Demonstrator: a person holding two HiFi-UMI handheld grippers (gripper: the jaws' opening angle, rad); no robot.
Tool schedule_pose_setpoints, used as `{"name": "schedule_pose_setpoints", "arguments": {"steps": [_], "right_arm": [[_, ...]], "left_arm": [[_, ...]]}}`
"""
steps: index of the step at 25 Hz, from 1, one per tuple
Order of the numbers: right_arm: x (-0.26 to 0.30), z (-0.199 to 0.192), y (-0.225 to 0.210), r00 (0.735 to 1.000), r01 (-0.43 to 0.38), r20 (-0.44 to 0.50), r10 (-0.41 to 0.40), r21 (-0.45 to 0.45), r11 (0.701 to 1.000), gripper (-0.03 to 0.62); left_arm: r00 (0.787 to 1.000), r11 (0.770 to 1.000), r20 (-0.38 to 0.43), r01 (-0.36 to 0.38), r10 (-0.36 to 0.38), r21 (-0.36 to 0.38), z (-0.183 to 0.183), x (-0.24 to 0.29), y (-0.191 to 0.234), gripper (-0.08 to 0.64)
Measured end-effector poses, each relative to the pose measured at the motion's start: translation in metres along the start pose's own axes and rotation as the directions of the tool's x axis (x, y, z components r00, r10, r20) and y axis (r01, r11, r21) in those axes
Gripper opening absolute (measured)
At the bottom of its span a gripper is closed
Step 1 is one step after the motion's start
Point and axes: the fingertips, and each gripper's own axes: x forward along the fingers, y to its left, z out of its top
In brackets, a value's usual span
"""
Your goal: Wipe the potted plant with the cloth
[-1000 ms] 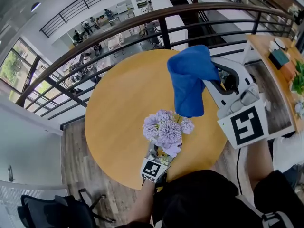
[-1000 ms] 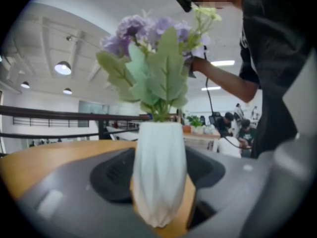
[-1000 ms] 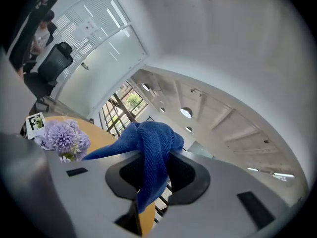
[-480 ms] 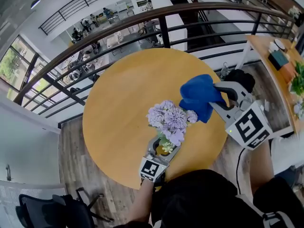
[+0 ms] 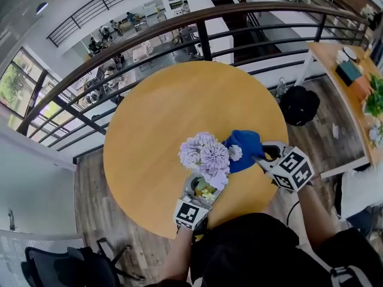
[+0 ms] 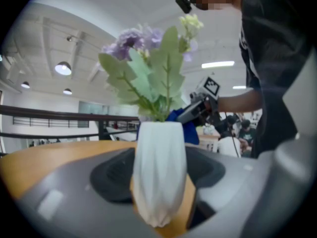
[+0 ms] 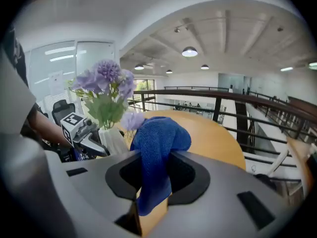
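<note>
A potted plant with lilac flowers (image 5: 206,157) and green leaves (image 6: 148,83) stands in a white ribbed vase (image 6: 159,167) on the round wooden table (image 5: 161,112). My left gripper (image 5: 202,189) is shut on the vase, one jaw on each side of it. My right gripper (image 5: 258,158) is shut on a blue cloth (image 5: 244,148), which bunches over the jaws (image 7: 156,152). In the head view the cloth lies against the right side of the flowers. From the right gripper view, the plant (image 7: 104,90) stands to the left of the cloth.
A dark metal railing (image 5: 179,26) curves behind the table, with a lower floor beyond it. A black bag (image 5: 299,103) lies on the floor to the right, next to a wooden side table (image 5: 353,70). An office chair (image 5: 54,265) stands at the lower left.
My right gripper has come down with the blue cloth from high over the table to the right side of the flowers. The left gripper and the plant have stayed put.
</note>
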Motion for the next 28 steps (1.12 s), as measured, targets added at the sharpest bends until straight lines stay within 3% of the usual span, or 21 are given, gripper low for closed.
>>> {"name": "schedule_pose_setpoints", "arguments": {"steps": [6,12,17,21,25,28], "right_arm": [[0.023,-0.062,-0.003,0.980,0.025,-0.199,-0.024,0.002,1.000,0.103],[0.008,-0.078,-0.052,0.948,0.215,-0.247,-0.199,0.039,0.976,0.103],[-0.028,-0.064,-0.110,0.903,0.395,-0.213,-0.373,0.069,0.916,0.103],[-0.052,-0.046,-0.136,0.887,0.462,-0.106,-0.449,0.177,0.869,0.103],[-0.072,-0.011,-0.135,0.878,0.403,0.143,-0.458,0.298,0.866,0.103],[-0.085,0.025,-0.122,0.858,0.407,0.256,-0.445,0.187,0.894,0.103]], "left_arm": [[1.000,1.000,-0.003,0.000,0.000,0.001,0.000,0.004,0.000,0.307],[1.000,1.000,-0.005,-0.002,0.002,-0.001,-0.001,0.002,0.000,0.308],[1.000,1.000,-0.005,-0.004,0.004,0.001,0.000,0.003,-0.001,0.307],[1.000,1.000,-0.006,-0.005,0.005,0.002,-0.001,0.002,0.000,0.307],[1.000,1.000,-0.003,-0.004,0.004,0.003,0.000,0.000,0.000,0.307],[1.000,1.000,-0.009,0.001,-0.001,0.003,-0.001,0.002,0.000,0.307]]}}
